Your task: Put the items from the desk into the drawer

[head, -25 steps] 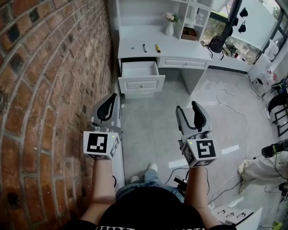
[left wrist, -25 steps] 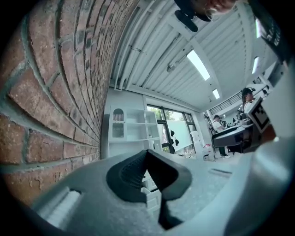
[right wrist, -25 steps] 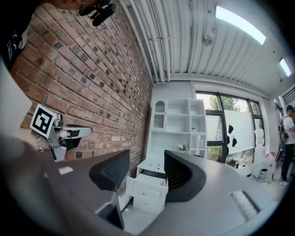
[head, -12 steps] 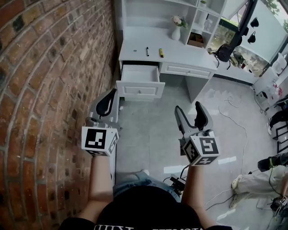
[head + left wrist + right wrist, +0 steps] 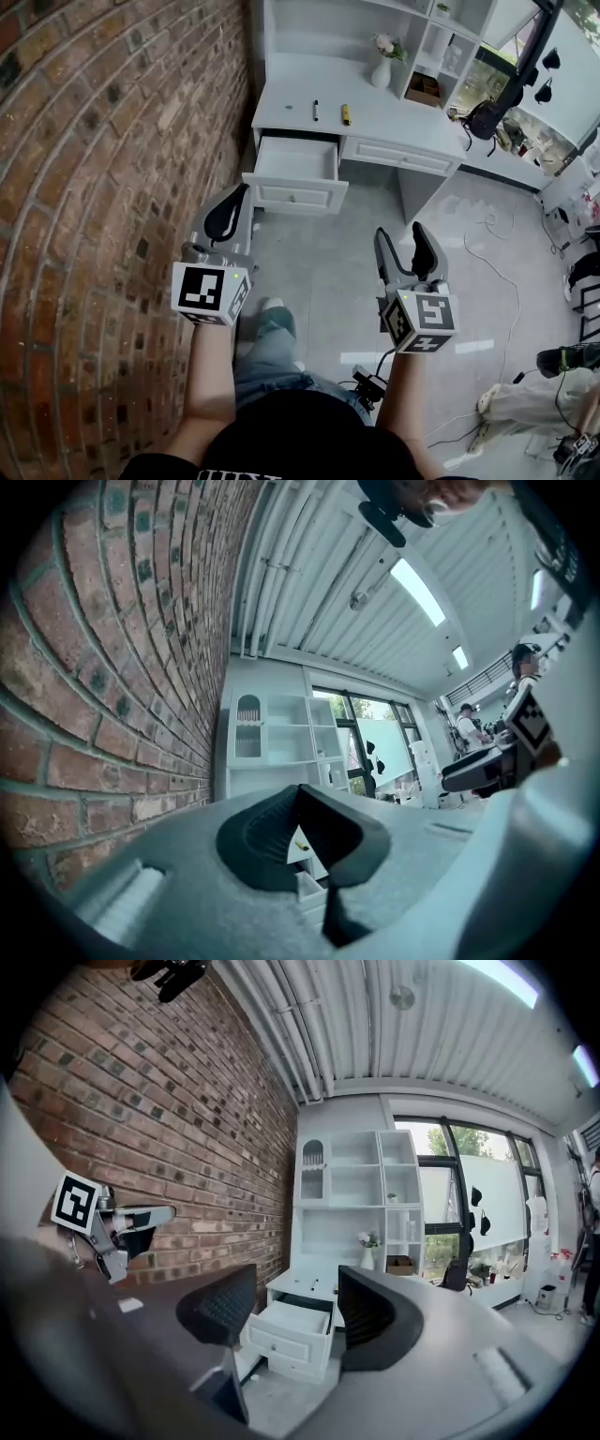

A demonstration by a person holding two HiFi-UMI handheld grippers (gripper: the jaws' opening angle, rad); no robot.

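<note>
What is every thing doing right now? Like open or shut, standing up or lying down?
Left drawer: pulled open.
Right drawer: shut.
Black pen: lying on the desk.
Yellow item: lying on the desk.
Vase: standing upright.
Left gripper: shut, holding nothing.
Right gripper: open, jaws have just been closing a little, nothing between them.

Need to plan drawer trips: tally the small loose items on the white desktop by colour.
Black pen: 1
Yellow item: 1
Tiny item, colour unclear: 1
Total: 3
</note>
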